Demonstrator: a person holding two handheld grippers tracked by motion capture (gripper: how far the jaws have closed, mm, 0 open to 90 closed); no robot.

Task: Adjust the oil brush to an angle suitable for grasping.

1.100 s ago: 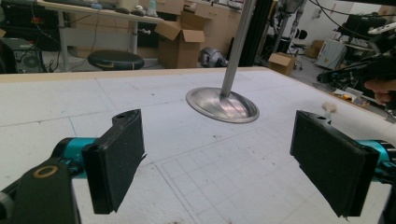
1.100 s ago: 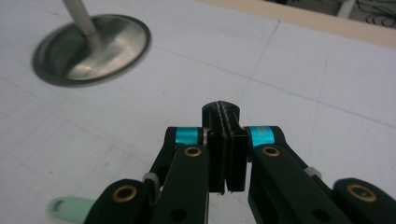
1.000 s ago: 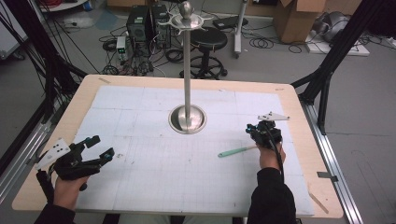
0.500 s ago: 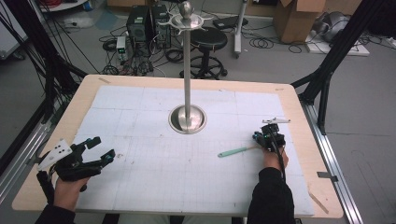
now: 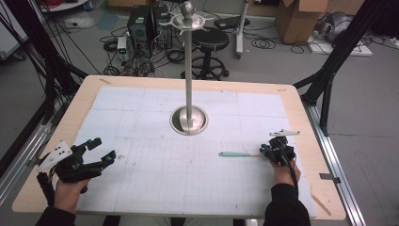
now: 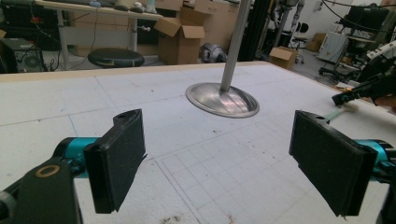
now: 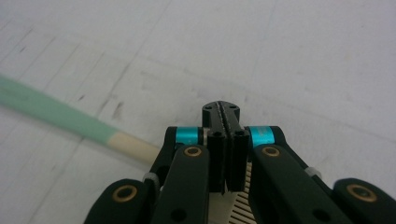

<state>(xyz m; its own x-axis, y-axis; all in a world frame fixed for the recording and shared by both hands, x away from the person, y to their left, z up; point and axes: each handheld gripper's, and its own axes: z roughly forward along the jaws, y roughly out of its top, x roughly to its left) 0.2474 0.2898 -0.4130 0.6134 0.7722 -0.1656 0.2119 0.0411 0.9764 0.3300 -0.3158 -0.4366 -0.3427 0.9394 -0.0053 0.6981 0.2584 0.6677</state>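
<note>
The right tool (image 5: 269, 151) sits low near the right edge of the tabletop (image 5: 301, 117), its jaws pressed together. In the right gripper view the two black pads meet face to face with no gap; something cream-coloured and ridged shows under them at the bottom of that picture, but whether it is clamped cannot be told. The thing beside it is a long slim utensil (image 5: 237, 154) with a mint-green handle and a cream end, which looks like a toothbrush. It lies flat on the white gridded mat (image 5: 141, 103) that covers the tabletop, running left to right, with its cream end at the right tool's tip and its green end pointing toward the middle. In the right gripper view the utensil (image 7: 70, 122) passes just to the left of the closed jaws and goes under the tool's left link. The left tool (image 5: 96, 150) is held above the front left corner of the mat in the person's left hand (image 5: 69, 188), its jaws wide apart with nothing between them; the left gripper view shows bare mat between the two pads (image 6: 119, 161). A tall steel stand (image 5: 188, 70) with a round base rises from the middle of the mat, well apart from both tools.
</note>
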